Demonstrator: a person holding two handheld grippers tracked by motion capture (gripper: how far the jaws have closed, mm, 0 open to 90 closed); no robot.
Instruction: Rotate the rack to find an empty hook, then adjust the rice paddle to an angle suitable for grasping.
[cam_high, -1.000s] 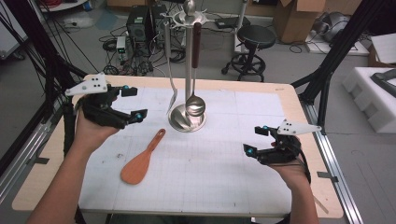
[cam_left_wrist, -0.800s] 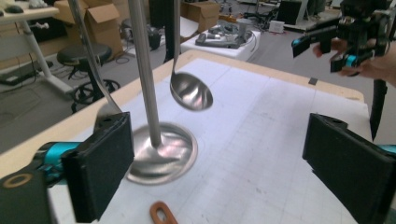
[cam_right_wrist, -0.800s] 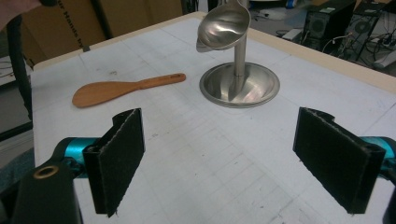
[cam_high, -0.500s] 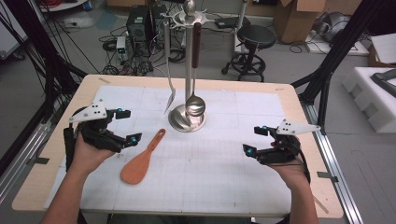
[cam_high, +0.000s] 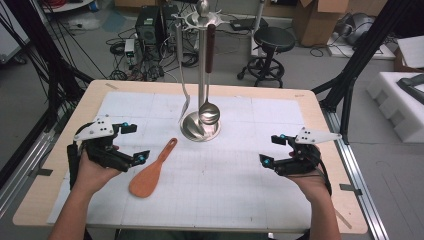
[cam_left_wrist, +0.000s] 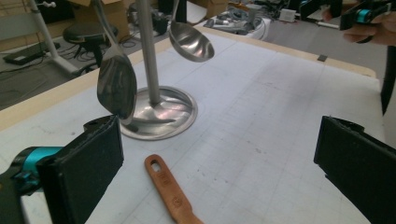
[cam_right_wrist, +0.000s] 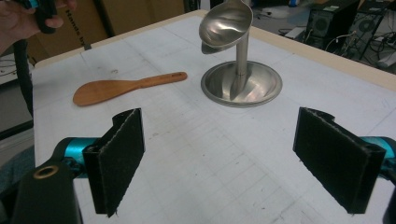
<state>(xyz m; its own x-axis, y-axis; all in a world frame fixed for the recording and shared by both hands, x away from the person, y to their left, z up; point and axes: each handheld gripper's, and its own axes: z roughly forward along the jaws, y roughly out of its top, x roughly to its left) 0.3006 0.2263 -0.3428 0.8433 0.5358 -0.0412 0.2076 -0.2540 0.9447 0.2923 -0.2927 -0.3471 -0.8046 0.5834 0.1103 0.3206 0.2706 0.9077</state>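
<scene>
Wooden rice paddle (cam_high: 151, 170) lies flat on the gridded mat (cam_high: 240, 185), just forward-left of the steel utensil stand (cam_high: 201, 125), where a ladle (cam_high: 209, 113) and a slotted turner (cam_high: 184, 111) hang. Left gripper (cam_high: 134, 145) hovers beside the paddle, jaws wide apart and empty; right gripper (cam_high: 272, 149), also spread and empty, waits well right of the stand. Likely the paddle gets picked up: best to straddle its narrow handle squarely before closing.

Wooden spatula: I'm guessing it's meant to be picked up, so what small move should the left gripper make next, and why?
Probably ease the left gripper forward and down until its jaws straddle the handle of the wooden spatula. The jaws stand wide open with nothing between them, and the spatula lies flat on the table just beside them, its handle pointing towards the utensil stand. The right gripper is farther off.
</scene>
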